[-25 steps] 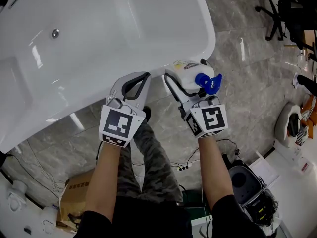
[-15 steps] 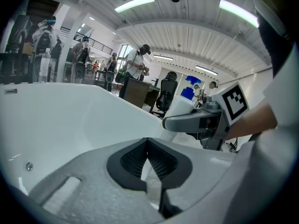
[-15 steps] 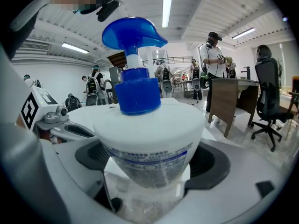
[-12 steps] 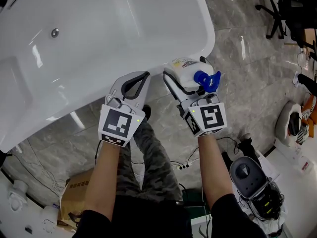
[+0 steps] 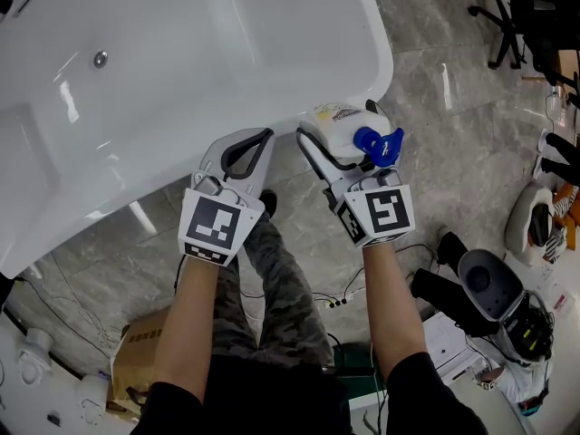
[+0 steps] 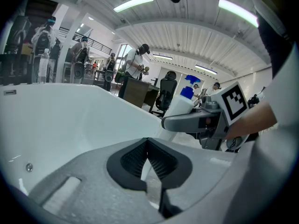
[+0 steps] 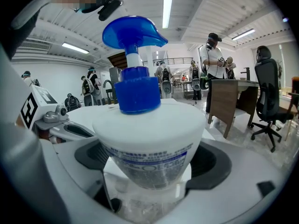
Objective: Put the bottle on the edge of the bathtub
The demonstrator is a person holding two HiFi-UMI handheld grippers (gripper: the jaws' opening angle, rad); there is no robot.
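A white bottle with a blue pump top hangs just off the rounded corner of the white bathtub, over the floor. My right gripper is shut on the bottle; in the right gripper view its body fills the gap between the jaws, with the pump upright. My left gripper hovers to the left of it, near the tub's outer wall, with its pads meeting and nothing between them. The left gripper view shows the left gripper in front of the tub's white inside.
The floor is grey marble tile. A cardboard box lies at lower left, cables trail by the person's legs, and a grey round device sits at lower right. Office chairs stand at top right.
Both grippers and the bottle have crept slightly toward the tub. The grey round device at lower right has shifted to the right, and a dark leg now shows beside it.
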